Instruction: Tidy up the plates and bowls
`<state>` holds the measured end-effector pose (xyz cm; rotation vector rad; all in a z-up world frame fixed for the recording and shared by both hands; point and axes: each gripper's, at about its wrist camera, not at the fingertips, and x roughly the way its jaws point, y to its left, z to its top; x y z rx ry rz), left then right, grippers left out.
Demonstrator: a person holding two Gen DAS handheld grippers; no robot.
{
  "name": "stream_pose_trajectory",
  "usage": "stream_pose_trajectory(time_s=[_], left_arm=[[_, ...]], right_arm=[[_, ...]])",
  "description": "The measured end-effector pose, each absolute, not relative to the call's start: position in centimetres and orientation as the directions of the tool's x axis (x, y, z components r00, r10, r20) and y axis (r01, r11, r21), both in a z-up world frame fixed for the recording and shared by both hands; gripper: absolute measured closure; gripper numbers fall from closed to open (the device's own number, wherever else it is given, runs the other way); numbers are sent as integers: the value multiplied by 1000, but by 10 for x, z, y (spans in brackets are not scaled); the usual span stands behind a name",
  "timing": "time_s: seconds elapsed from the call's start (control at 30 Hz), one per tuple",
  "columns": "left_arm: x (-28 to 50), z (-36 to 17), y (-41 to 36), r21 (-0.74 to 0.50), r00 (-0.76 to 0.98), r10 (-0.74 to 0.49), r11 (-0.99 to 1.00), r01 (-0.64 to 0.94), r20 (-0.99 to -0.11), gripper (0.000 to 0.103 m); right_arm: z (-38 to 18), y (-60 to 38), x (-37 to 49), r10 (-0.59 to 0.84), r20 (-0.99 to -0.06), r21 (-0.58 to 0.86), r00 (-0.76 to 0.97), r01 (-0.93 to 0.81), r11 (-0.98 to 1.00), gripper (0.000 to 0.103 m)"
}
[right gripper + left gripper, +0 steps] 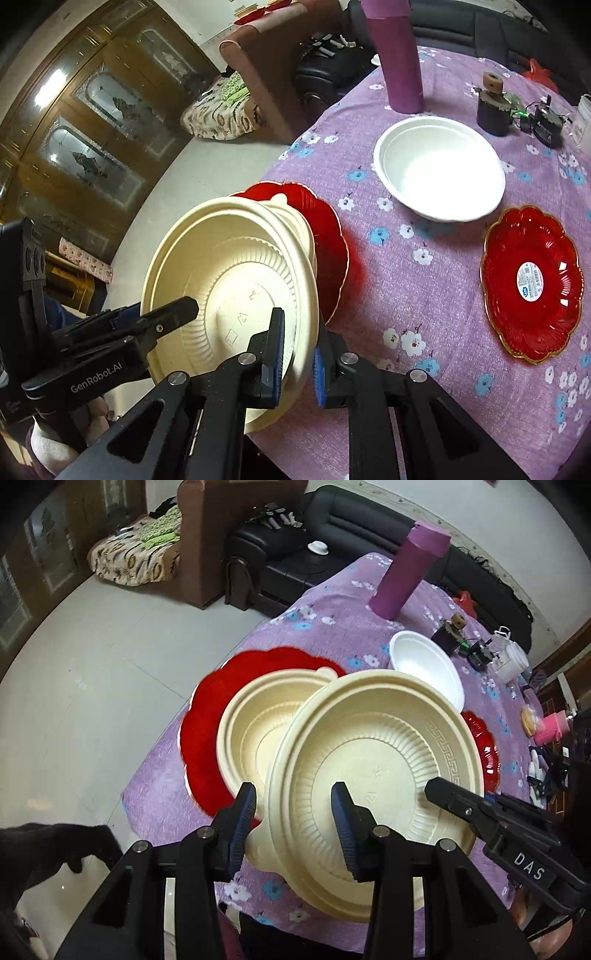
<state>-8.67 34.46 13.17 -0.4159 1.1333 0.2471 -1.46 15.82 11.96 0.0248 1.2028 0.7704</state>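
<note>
A cream bowl (373,760) is held tilted above a second cream bowl (255,731) that sits on a red plate (207,731). My left gripper (293,827) has its jaws apart astride the tilted bowl's near rim. My right gripper (299,354) is shut on the tilted cream bowl's (229,291) rim, and it shows in the left wrist view (454,801) reaching in from the right. A white bowl (439,173) and a second red plate (532,284) lie on the table to the right.
The table has a purple flowered cloth (406,280). A tall purple flask (399,55) stands at the far side, with a dark jar (491,103) and small gadgets at the back right. A black sofa (332,531) is beyond the table. The table edge drops to the tiled floor (110,672) at left.
</note>
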Motion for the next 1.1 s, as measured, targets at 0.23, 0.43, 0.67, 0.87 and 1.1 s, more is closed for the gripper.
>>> stream_pose_trajectory(time_s=[0.23,0.43,0.67,0.87,1.1], left_arm=[[-60,133,305,-231,418,-116,944,-237,-901,63],[-40,115,239,-227,350,-201,973,-34,-915,62],[-31,53,172,-198,198,-214,975,97,-956,62],[-32,46,167,-161,166,-177,981,105,-970,59],[-23,89,198,-273,235,-267,962,10,-935,44]], right_arm=[[121,112,-12,515,-837,417,187,-392,820,87],[118,51,-25,437,-869,372,232,-275,886,86],[61,-13,-37,333,-926,318,178,-111,942,86],[47,-39,-43,300,-939,288,169,-92,953,84],[85,-90,-31,351,-893,348,280,-62,935,52]])
